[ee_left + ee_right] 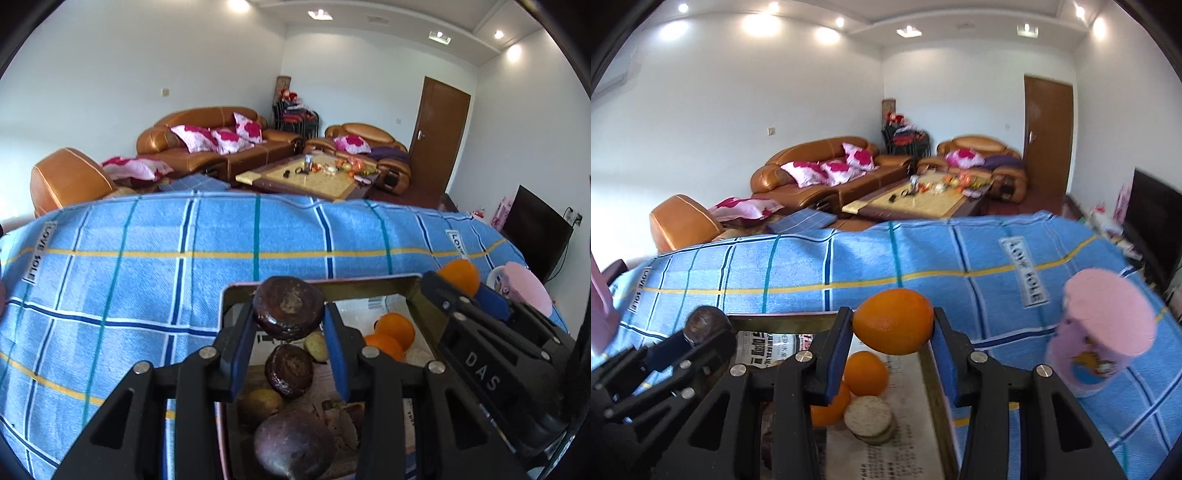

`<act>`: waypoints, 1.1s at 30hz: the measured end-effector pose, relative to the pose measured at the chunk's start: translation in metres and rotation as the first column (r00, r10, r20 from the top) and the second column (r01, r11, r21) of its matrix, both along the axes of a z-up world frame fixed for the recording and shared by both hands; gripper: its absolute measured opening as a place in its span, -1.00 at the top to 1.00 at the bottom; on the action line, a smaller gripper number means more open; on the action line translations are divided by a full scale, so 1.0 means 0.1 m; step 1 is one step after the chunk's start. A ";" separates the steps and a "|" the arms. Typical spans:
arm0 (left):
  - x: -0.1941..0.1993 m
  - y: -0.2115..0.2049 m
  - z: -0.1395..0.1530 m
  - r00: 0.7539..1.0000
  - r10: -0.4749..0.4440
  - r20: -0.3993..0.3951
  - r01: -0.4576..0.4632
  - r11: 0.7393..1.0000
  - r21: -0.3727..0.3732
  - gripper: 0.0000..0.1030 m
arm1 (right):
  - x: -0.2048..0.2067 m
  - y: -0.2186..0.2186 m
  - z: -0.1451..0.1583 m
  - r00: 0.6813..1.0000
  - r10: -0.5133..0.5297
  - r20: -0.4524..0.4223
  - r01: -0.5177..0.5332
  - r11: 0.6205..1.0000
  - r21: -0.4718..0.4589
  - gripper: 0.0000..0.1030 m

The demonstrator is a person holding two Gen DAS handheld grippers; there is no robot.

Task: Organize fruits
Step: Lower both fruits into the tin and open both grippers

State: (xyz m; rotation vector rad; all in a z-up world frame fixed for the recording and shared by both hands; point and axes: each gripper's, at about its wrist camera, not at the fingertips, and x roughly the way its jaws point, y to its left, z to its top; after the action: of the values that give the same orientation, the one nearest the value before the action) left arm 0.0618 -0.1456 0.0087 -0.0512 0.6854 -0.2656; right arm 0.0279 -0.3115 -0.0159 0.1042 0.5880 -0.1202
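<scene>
Gripping a dark passion fruit (289, 308) between its two blue pads (334, 354), the left gripper (288, 332) holds it above the far end of the tray (373, 286). The fruit sits at the fingertips, squeezed from both sides, its rough stem scar facing the camera. Below it in the tray lie two more dark fruits (289, 370), a yellowish one between them and two oranges (395, 328) to the right.

The right gripper (894, 330) is clamped on an orange (894, 320), pinched at its left and right sides between the finger pads, out near the tips. It hangs over the tray's right part (932, 384), above the other oranges (866, 373) and a stack of round pale biscuits (868, 413) on the newspaper lining.

The tray rests on a blue checked cloth (147, 266). A pink cup (1104, 332) stands on the cloth just right of the tray.
</scene>
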 end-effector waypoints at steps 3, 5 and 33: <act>0.02 -0.05 -0.06 1.000 -0.012 -0.017 0.012 1.000 0.020 0.25 | 0.08 0.01 -0.07 0.999 0.030 -0.036 -0.029 0.999 0.033 0.14; 0.04 -0.08 -0.09 1.000 -0.007 -0.027 0.008 0.999 0.041 0.25 | 0.13 0.05 -0.11 0.996 0.063 -0.063 -0.061 0.997 0.036 0.14; 0.08 -0.21 -0.20 0.999 0.012 -0.042 -0.003 0.977 0.212 0.19 | 0.25 0.10 -0.34 0.977 0.138 -0.160 -0.137 0.990 0.021 0.11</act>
State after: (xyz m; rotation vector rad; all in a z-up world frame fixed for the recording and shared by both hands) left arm 0.0694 -0.1669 -0.0117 0.1449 0.7525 -0.1836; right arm 0.0529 -0.3018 -0.0494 0.0632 0.7556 0.0089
